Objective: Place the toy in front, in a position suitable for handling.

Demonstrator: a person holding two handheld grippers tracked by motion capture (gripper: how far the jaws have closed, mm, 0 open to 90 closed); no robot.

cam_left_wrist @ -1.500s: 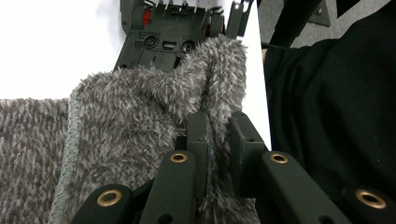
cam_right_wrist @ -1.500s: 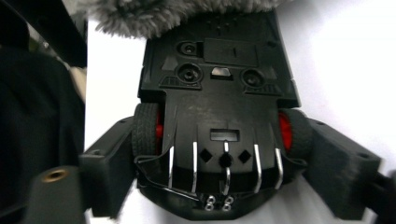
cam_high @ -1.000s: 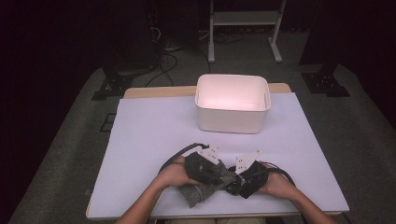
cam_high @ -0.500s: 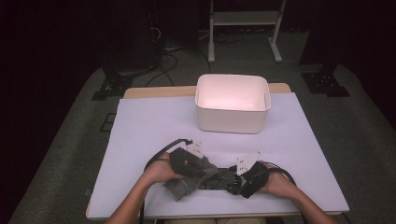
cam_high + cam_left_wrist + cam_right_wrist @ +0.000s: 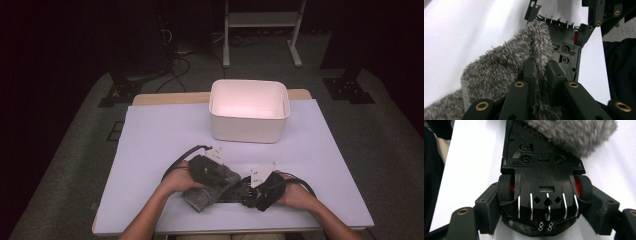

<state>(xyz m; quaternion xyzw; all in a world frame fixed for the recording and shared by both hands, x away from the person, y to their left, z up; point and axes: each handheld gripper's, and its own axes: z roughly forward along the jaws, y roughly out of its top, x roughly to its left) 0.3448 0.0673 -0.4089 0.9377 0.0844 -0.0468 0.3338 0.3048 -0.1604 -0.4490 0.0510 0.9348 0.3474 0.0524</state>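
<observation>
Near the tabletop's front edge, the left gripper (image 5: 216, 176) pinches a fuzzy grey sock (image 5: 506, 62) between its 2 jaws. Just right, the right gripper (image 5: 250, 192) clamps an upside-down black toy car (image 5: 541, 185), which the sock partly covers. A white bin (image 5: 248, 111) sits by the back edge.

— How many things sit on the table?
— One white bin (image 5: 248, 117), one fuzzy grey cloth (image 5: 210, 192), one black toy car (image 5: 541, 182).
— And grippers?
— Two: a left gripper (image 5: 207, 167) and a right gripper (image 5: 262, 190).

The fuzzy cloth (image 5: 506, 62) is mottled grey; the toy car (image 5: 541, 182) is black with red wheel hubs.
</observation>
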